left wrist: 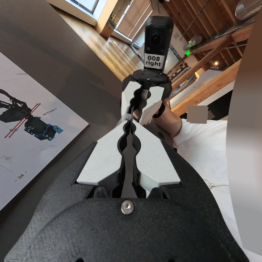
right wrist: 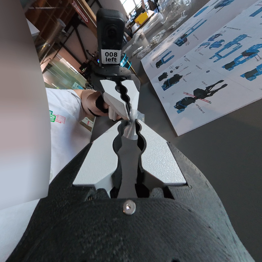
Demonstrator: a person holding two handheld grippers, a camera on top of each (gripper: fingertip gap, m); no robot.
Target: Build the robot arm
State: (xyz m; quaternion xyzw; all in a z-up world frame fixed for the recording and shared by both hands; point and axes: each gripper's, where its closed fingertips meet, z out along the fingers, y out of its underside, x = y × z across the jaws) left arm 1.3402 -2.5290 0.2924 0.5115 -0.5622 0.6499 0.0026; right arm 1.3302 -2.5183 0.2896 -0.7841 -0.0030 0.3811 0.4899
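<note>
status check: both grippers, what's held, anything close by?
Left gripper shut on clear plastic bag. Right gripper open around the bag. Instruction sheet beside them on grey table.

Left gripper (left wrist: pixel 130 121): jaws closed, tips meeting on a clear bag (left wrist: pixel 126 117).
Right gripper (left wrist: pixel 132 112): facing it, just beyond, jaws slightly apart, a hand (left wrist: pixel 165 113) behind.
Sheet (left wrist: pixel 35 127): printed, left, on grey table (left wrist: pixel 63 70).
Sleeve (left wrist: pixel 198 141): white, right.
</note>
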